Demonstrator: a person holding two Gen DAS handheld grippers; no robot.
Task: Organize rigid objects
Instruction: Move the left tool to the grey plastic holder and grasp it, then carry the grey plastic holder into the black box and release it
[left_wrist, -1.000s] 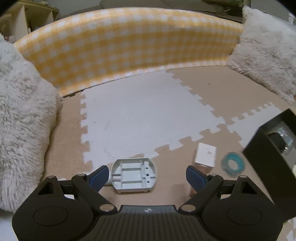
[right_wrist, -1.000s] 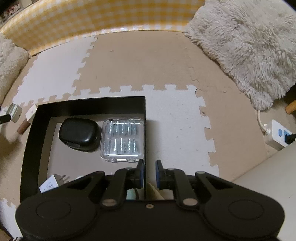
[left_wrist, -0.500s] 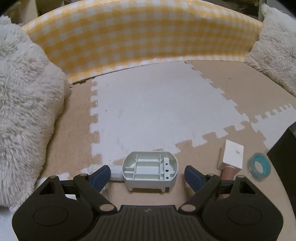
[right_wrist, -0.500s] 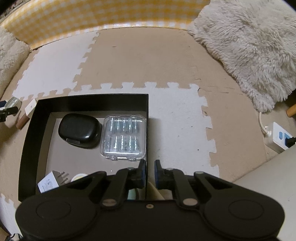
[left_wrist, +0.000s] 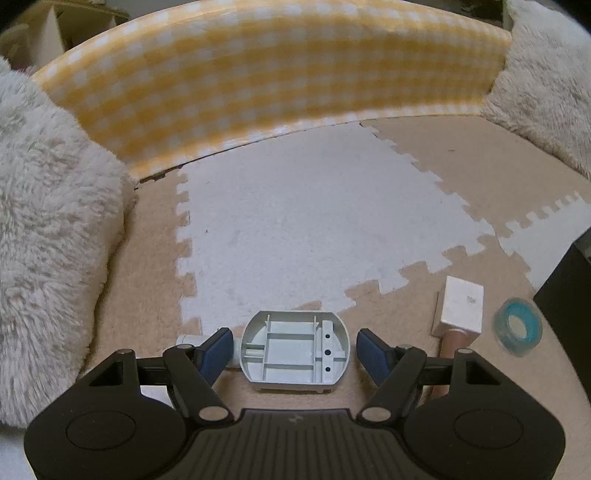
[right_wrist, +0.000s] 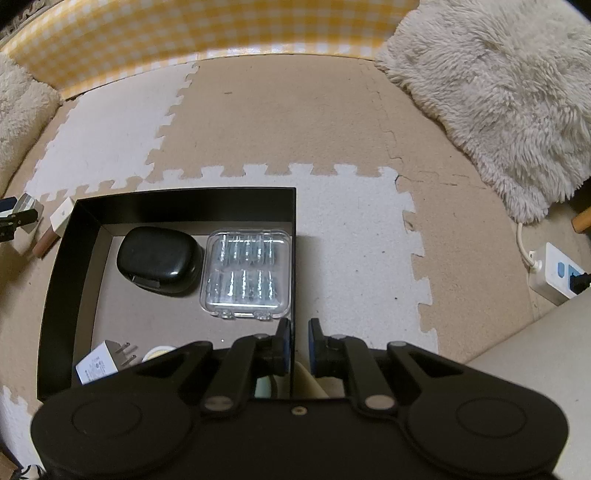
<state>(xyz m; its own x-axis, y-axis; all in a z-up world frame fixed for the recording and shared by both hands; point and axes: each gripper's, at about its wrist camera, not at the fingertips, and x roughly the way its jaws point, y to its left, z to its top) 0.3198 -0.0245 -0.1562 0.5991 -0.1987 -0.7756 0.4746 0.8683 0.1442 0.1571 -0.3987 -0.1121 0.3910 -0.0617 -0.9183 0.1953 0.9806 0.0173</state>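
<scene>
A grey plastic part (left_wrist: 294, 350) lies ribbed side up on the foam mat. It sits between the fingers of my left gripper (left_wrist: 295, 352), whose jaws are closing, with thin gaps still showing at both blue pads. To its right lie a white block on a wooden handle (left_wrist: 461, 310) and a blue tape roll (left_wrist: 517, 326). My right gripper (right_wrist: 297, 343) is shut on the right wall of the black box (right_wrist: 293, 258). The box holds a black case (right_wrist: 159, 260), a clear plastic case (right_wrist: 247, 273) and a white plug adapter (right_wrist: 101, 363).
A yellow checked bolster (left_wrist: 277, 74) closes off the back. Fluffy cushions lie at the left (left_wrist: 48, 240) and the right (right_wrist: 498, 92). A white power strip (right_wrist: 554, 273) with its cable lies at the far right. Bare mat stretches beyond the grey part.
The left gripper has shifted so that the grey part is centred between its fingers, and the fingers have come closer together. The right gripper and the box have stayed put.
</scene>
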